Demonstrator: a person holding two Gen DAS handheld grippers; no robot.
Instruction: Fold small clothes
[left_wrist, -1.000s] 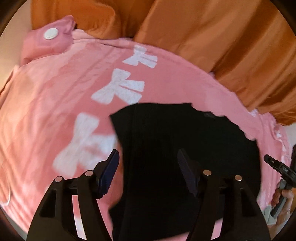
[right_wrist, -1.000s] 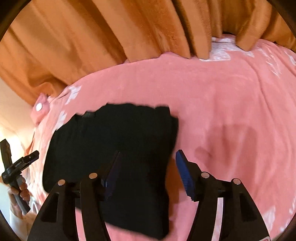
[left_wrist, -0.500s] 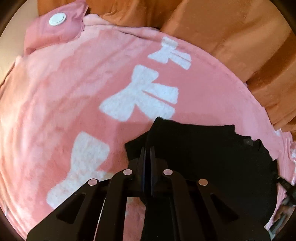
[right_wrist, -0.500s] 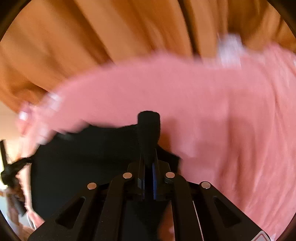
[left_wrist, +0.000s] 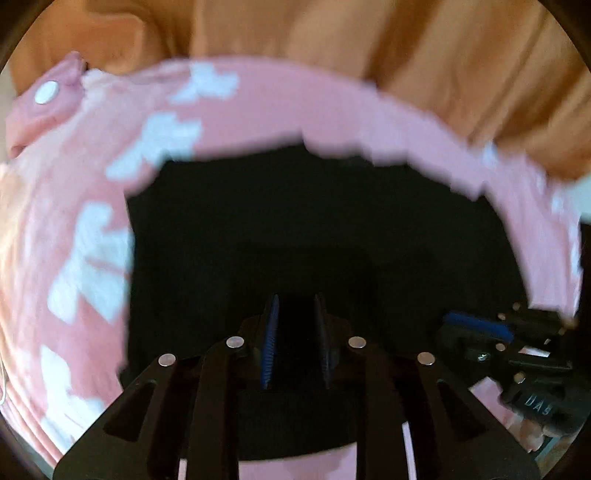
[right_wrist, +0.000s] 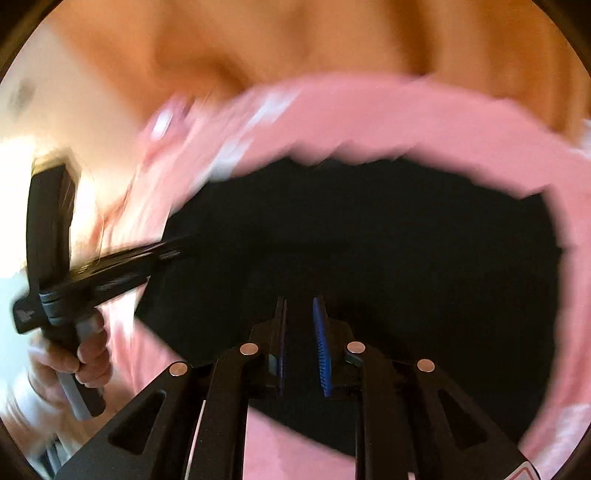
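A black garment lies flat on a pink blanket with white bows. My left gripper hangs over its near part. Its jaws are opening, and a narrow gap shows between the blue pads. Only black cloth shows in that gap, and I cannot tell whether any is caught. My right gripper is over the same garment, opening with an equally narrow gap. Each gripper shows in the other's view: the right gripper near the garment's right edge, the left gripper at its left edge, held by a hand.
Orange curtains hang close behind the blanket's far edge. A pink pouch with a white button sits at the far left corner. Both views are blurred by motion.
Both grippers were open a second ago, then shut on the garment's far corners. Since then both have drawn back toward the near edge, and a narrow gap now shows between each pair of pads.
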